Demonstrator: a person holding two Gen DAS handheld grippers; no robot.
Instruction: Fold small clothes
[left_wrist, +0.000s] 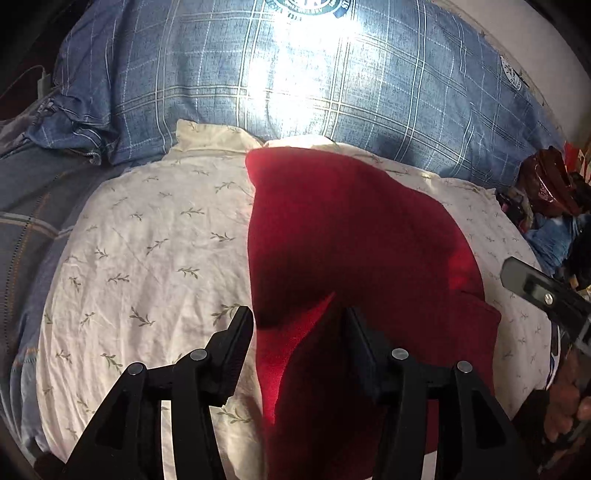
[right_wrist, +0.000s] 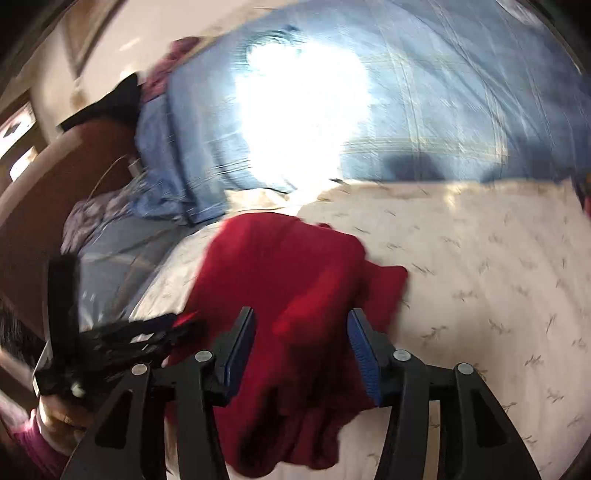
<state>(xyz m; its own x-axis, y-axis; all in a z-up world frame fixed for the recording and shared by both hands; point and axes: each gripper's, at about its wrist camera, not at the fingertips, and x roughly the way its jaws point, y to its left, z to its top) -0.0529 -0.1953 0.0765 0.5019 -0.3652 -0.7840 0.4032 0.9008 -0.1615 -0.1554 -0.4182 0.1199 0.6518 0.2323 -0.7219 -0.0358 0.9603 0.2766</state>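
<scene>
**Spread fingers over a red garment, nothing gripped**

Nearest the lens, the left gripper (left_wrist: 297, 325) has its fingers spread, with a raised ridge of the red garment (left_wrist: 354, 236) lying in the gap but not pinched. The garment lies on the leaf-print pillow (left_wrist: 147, 236), on a bed with a blue plaid cover (left_wrist: 369, 85) behind. The right gripper (right_wrist: 301, 328) is also spread, its blue pads (right_wrist: 364, 354) hovering over the garment's rumpled near edge.

Risks, as I judge them: closing here could catch only one layer, so a fold drags crooked; the soft pillow gives way and may let the cloth slide; the right view is blurred, so its aim is uncertain.

No container shows in either view.
</scene>
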